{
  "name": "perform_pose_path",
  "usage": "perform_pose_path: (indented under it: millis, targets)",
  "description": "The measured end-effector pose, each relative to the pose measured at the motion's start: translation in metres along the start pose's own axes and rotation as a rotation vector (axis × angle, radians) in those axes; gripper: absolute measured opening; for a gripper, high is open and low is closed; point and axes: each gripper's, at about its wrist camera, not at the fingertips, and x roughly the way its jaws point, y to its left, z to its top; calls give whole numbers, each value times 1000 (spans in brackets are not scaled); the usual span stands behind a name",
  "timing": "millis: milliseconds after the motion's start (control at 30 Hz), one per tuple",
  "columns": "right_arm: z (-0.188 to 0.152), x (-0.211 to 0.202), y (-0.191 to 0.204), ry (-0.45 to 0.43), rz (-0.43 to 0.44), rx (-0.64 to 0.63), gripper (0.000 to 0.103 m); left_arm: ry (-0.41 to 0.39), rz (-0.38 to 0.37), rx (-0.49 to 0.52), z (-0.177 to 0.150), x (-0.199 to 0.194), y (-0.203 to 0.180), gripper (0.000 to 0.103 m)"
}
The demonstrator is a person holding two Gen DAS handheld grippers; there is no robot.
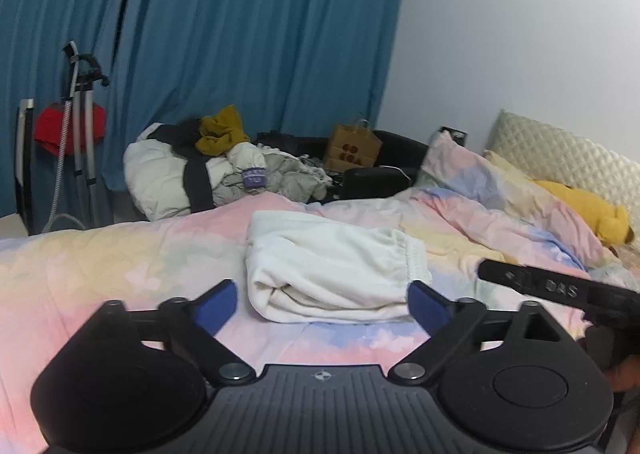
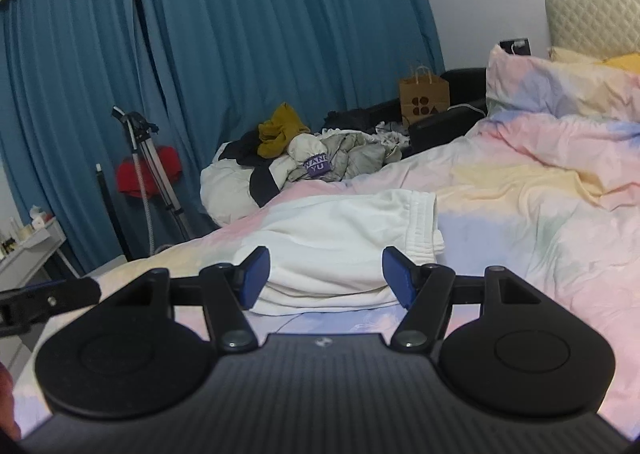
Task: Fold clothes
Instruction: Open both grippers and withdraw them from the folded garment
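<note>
Left wrist view: your folded white garment (image 1: 332,266) lies on the pastel duvet (image 1: 120,266), straight ahead of your left gripper (image 1: 322,308) and beyond its tips, untouched.
Garment, right wrist view: same white bundle (image 2: 340,250), elastic waistband (image 2: 422,221) turned to the right, folded edge facing you.
Left claw: your blue pads (image 1: 216,308) stand wide apart with nothing between them; the cloth sits past them, not gripped.
Right claw: your right gripper (image 2: 326,278) holds its pads (image 2: 256,278) part-way apart, narrower than the left, and empty; the garment is ahead of them, not pinched.
Other tool: your right gripper's black finger (image 1: 536,286) pokes in from the right of the left view with raised lettering; only "DAS" reads, the rest is blurred.
Bed: the duvet is tie-dyed pink, yellow and blue; a yellow plush toy (image 1: 584,213) rests by the quilted headboard (image 1: 560,153).
Laundry pile: beyond the bed's far edge, white and grey clothes (image 2: 340,157) with a mustard piece (image 2: 280,129) on top.
Label: a purple tag (image 2: 316,165) in that pile reads "WANG YU" as far as you can make out.
Paper bag: a brown bag (image 2: 424,99) with handles bears dark circle shapes, no readable words.
Backdrop: teal curtains (image 2: 240,53), and a metal stand (image 2: 156,173) in front of a red cloth (image 2: 132,177).
</note>
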Motion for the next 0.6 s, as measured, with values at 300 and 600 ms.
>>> perform_pose_path:
  millis: [300, 600]
  targets:
    - [-19, 7, 20, -55, -2, -40, 103, -14, 60, -5, -16, -1, 18, 103]
    - [-45, 31, 33, -39, -57, -129, 103, 14, 135, 0, -35, 34, 39, 103]
